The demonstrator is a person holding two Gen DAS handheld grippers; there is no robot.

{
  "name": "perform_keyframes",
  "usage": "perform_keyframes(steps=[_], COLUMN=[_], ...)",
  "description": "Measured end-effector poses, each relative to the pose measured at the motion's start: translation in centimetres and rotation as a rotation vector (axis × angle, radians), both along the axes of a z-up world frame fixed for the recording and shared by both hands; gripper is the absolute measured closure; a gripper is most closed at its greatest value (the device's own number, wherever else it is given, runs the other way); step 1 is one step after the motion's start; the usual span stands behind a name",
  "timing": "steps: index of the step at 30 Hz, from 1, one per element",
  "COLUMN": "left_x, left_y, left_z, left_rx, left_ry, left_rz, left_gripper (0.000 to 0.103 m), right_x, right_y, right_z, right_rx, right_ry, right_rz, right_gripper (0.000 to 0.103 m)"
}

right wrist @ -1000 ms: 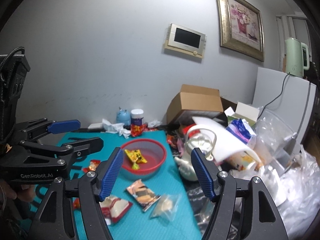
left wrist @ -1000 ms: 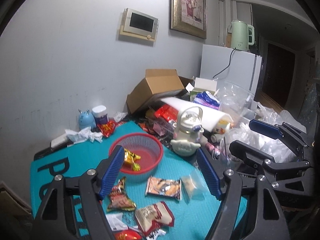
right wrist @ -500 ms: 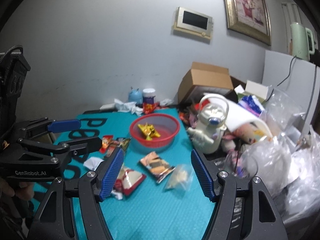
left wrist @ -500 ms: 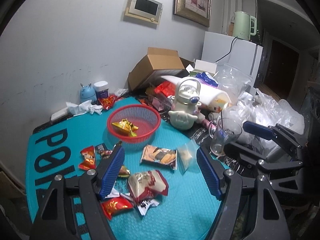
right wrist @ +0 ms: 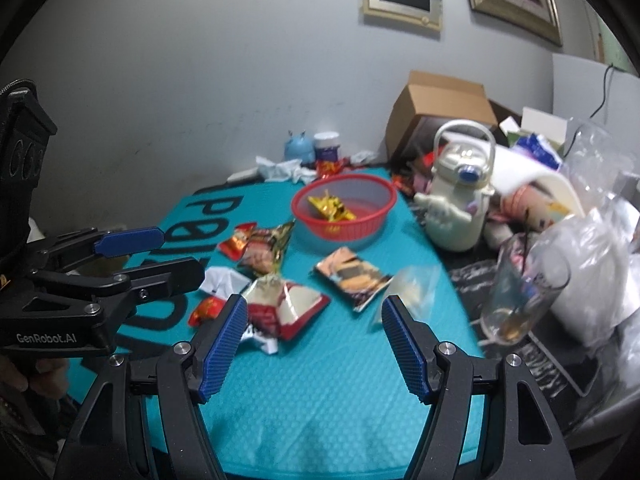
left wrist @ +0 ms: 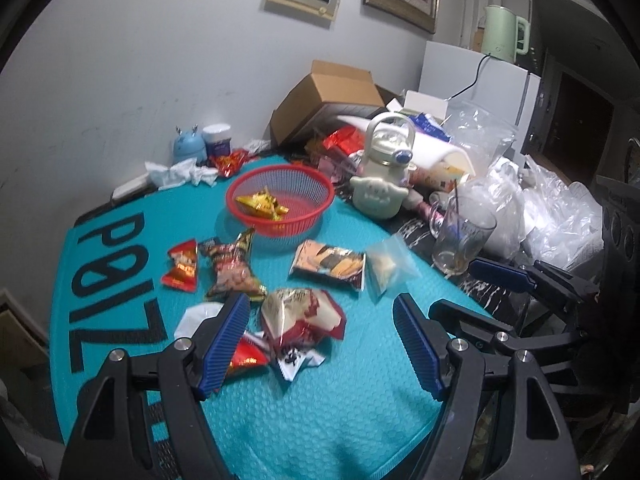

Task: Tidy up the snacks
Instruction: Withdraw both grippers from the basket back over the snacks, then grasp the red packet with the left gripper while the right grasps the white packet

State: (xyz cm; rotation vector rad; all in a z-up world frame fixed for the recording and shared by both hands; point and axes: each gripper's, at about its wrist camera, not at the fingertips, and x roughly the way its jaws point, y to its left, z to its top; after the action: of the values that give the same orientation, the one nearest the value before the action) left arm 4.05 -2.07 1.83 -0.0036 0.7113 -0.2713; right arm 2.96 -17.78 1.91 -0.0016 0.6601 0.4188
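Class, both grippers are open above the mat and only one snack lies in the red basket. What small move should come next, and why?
Probably lower the left gripper onto the red-and-white packet and close. That packet lies loose on the teal mat almost between its open jaws, while the red basket holds only the yellow snack.

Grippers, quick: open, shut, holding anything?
Left gripper: open, holding nothing, above the teal mat.
Right gripper: open, holding nothing, above the same mat.
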Motion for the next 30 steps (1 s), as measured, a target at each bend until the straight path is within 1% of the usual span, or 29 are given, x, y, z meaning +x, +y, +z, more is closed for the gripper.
perform_keyframes(steps=[7, 15, 19, 26, 30], left_x=[0.0, 1.0, 1.6, 2.4, 2.9], left_y=[1.5, 4.0, 5.3, 7.4, 8.5], left_z=[-2.1, -5.0, -6.6, -9.0, -10.1], left_rx=[-0.001, -0.032, -0.052, -0.055, -0.081], left_ry=[0.04, 0.13, 0.178, 0.236, 0.27], left_rz=[0.055, 0.14, 0.175, 0.228, 0.252], left_gripper=[0.029, 0.029, 0.029, 0.029, 0.029], right_x=[0.9, 2.7, 3.7, 5.1, 6.0], right_y=[1.1, 3.0, 4.1, 6.0, 7.0], right_z=[-2.1, -4.4, -5.9, -8.7, -9.9], right_rx=[0.007, 0.004, 0.002, -0.008, 0.015], right_ry=[0.058, 0.117, 0.166, 0.26, 0.312], right_rz=[0.033, 0.072, 0.103, 0.161, 0.2], right_gripper=[0.033, 0.033, 0.033, 0.033, 0.033])
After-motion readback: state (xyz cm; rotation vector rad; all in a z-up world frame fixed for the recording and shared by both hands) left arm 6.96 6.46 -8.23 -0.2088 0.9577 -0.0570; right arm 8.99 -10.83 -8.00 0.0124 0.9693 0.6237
